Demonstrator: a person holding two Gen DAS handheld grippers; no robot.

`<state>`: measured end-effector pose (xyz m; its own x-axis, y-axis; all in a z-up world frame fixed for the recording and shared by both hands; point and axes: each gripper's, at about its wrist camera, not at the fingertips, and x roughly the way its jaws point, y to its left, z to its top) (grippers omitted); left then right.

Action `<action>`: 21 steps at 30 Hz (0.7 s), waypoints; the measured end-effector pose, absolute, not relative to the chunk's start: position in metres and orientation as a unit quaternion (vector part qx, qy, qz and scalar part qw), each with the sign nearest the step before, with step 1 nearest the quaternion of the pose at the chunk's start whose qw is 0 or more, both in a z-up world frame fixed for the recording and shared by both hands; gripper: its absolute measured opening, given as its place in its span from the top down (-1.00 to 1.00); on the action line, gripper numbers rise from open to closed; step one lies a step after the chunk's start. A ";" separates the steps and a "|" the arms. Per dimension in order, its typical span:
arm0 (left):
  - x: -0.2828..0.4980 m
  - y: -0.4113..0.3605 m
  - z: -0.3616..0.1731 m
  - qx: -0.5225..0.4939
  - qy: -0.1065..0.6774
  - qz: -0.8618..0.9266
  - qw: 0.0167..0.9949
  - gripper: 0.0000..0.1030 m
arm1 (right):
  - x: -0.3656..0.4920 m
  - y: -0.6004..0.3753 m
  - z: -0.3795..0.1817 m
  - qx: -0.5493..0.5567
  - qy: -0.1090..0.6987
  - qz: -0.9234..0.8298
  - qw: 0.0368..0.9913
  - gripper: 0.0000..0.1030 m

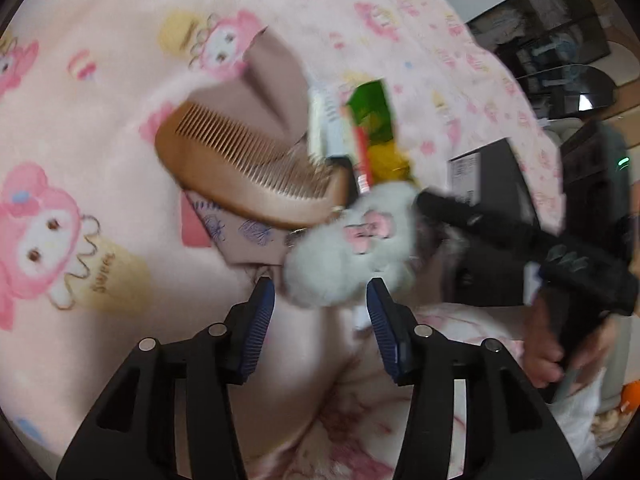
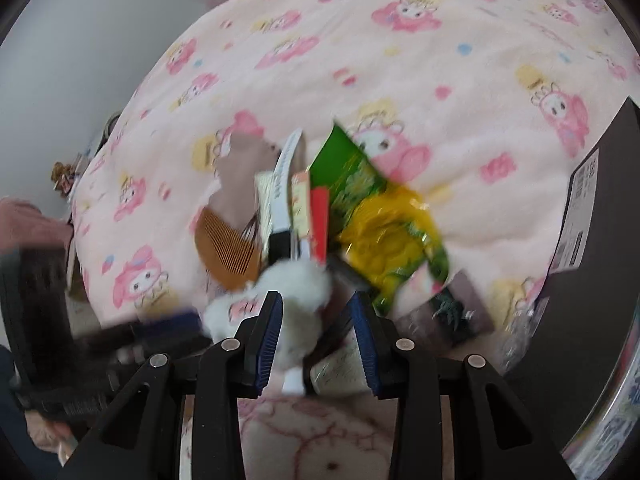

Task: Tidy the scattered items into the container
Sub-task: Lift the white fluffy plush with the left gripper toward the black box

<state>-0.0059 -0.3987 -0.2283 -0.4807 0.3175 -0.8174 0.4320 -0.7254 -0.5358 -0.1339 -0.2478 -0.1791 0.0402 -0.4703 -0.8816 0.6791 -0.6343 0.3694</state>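
A pile of items lies on a pink cartoon blanket [image 1: 100,120]: a wooden comb [image 1: 248,164], a beige pouch [image 1: 276,80], a white tube [image 1: 324,120], a green and yellow snack bag [image 1: 376,128] and a white fluffy plush [image 1: 352,248]. My left gripper [image 1: 320,320] is open just short of the plush. The right gripper [image 1: 424,200] reaches to the plush from the right. In the right wrist view my right gripper [image 2: 316,336] is open, its jaws on either side of the plush [image 2: 292,284]. The comb [image 2: 228,248], tube [image 2: 284,188] and snack bag [image 2: 372,220] lie beyond. The left gripper [image 2: 168,326] shows at the left.
A dark box [image 2: 600,208] with a white label stands at the right edge of the bed; it also shows in the left wrist view [image 1: 488,176]. A small dark packet [image 2: 452,312] lies near it. A grey wall [image 2: 60,60] is at the left, shelves [image 1: 552,32] at the far right.
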 end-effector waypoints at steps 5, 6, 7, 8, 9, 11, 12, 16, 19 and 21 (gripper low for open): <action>-0.007 -0.406 -0.228 0.460 0.399 -0.791 0.065 0.39 | -0.131 -0.261 -0.195 0.603 0.085 -0.662 0.437 0.53; -0.006 -0.409 -0.223 0.452 0.394 -0.797 0.076 0.41 | -0.128 -0.260 -0.195 0.604 0.092 -0.661 0.435 0.53; -0.007 -0.411 -0.220 0.447 0.392 -0.800 0.080 0.45 | -0.126 -0.257 -0.194 0.606 0.090 -0.657 0.440 0.54; -0.007 -0.413 -0.220 0.446 0.394 -0.800 0.075 0.46 | -0.124 -0.253 -0.193 0.609 0.089 -0.651 0.445 0.54; -0.009 -0.414 -0.222 0.449 0.399 -0.796 0.068 0.46 | -0.122 -0.251 -0.193 0.612 0.090 -0.646 0.447 0.54; -0.013 -0.416 -0.228 0.459 0.411 -0.785 0.061 0.30 | -0.122 -0.249 -0.193 0.613 0.089 -0.647 0.444 0.54; -0.014 -0.415 -0.232 0.465 0.414 -0.780 0.062 0.13 | -0.124 -0.249 -0.195 0.616 0.084 -0.647 0.441 0.54; -0.018 -0.407 -0.237 0.471 0.412 -0.775 0.084 0.12 | -0.129 -0.249 -0.205 0.629 0.066 -0.635 0.444 0.54; -0.018 -0.402 -0.230 0.473 0.405 -0.776 0.101 0.29 | -0.120 -0.250 -0.197 0.614 0.068 -0.637 0.461 0.57; -0.014 -0.397 -0.219 0.470 0.390 -0.785 0.107 0.33 | -0.116 -0.250 -0.192 0.606 0.072 -0.642 0.464 0.57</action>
<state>-0.0145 -0.3974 -0.2186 -0.5348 0.1978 -0.8215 0.5351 -0.6731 -0.5105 -0.1161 -0.2496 -0.1919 0.1650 -0.5085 -0.8451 0.6842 -0.5582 0.4695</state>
